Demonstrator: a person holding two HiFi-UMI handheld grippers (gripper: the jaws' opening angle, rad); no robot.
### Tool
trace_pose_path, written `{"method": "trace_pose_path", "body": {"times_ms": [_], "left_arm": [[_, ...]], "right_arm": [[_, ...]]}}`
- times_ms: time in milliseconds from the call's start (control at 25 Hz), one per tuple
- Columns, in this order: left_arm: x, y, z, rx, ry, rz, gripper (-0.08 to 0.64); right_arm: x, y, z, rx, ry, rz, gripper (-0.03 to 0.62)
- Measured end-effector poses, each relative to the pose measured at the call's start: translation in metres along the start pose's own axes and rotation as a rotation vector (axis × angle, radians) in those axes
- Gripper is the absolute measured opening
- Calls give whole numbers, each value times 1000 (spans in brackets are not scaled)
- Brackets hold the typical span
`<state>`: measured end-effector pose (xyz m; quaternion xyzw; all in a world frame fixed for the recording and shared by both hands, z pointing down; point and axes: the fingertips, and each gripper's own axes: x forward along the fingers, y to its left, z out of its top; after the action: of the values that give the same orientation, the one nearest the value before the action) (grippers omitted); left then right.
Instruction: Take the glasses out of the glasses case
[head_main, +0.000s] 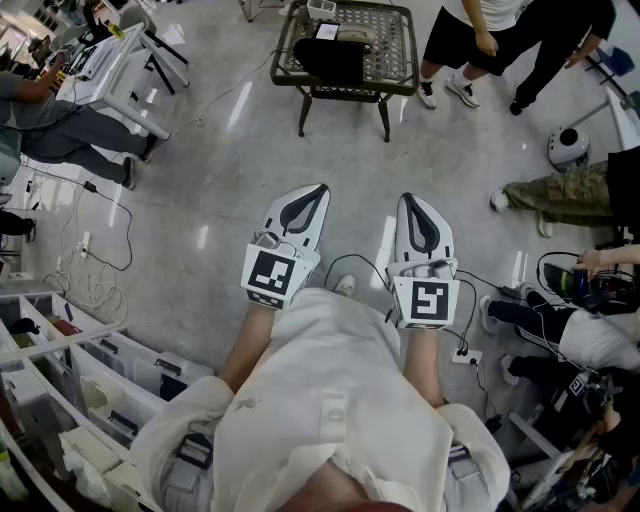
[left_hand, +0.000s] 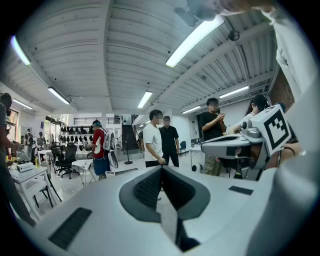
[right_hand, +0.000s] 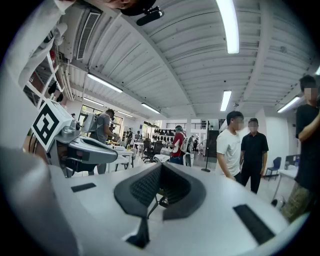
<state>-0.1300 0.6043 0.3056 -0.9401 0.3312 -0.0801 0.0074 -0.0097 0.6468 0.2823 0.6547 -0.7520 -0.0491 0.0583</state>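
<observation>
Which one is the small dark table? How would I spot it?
Look across the shiny grey floor to the top of the head view. The table stands there, left of two people. Unlike the white desk at far left, it is dark, with a lattice top and something black on it.

I see an open workshop.
Glossy grey floor (head_main: 230, 150), dark mesh table (head_main: 345, 45) far ahead, white desk (head_main: 110, 60) far left, strip lights (left_hand: 195, 35) overhead.

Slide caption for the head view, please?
Left gripper and right gripper, both shut and empty, held side by side above the floor, mesh table ahead.
</observation>
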Motion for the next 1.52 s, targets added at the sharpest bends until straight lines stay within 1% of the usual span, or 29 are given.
{"method": "trace_pose_path", "body": {"times_ms": [120, 280, 400, 520, 640, 800, 920, 1080, 1320, 1520], "left_arm": [[5, 0, 0, 1, 1, 2, 12], [3, 0, -2, -5, 8, 13, 12], [1, 13, -3, -9, 12, 33, 12], [5, 32, -3, -14, 7, 48, 12], [19, 48, -5, -21, 1, 39, 12], [54, 69, -8, -29, 2, 2, 12], [82, 92, -7, -26, -3, -24, 12], [110, 136, -5, -20, -4, -37, 12], [137, 203, -10, -36, 12, -37, 12], [155, 239, -15, -51, 20, -53, 12]], "right_arm": [[6, -2, 3, 34, -29, -2, 6], [9, 1, -7, 29, -8, 13, 6], [21, 9, -6, 41, -9, 37, 6], [39, 12, -2, 8, -13, 41, 6], [59, 10, -6, -3, -1, 36, 6], [93, 0, -16, -2, 32, 17, 6], [125, -10, -19, -9, 49, -5, 6], [173, -14, -19, -21, 67, -22, 6], [235, -5, -23, -22, 105, -28, 6], [274, 4, -21, -22, 127, -35, 6]]}}
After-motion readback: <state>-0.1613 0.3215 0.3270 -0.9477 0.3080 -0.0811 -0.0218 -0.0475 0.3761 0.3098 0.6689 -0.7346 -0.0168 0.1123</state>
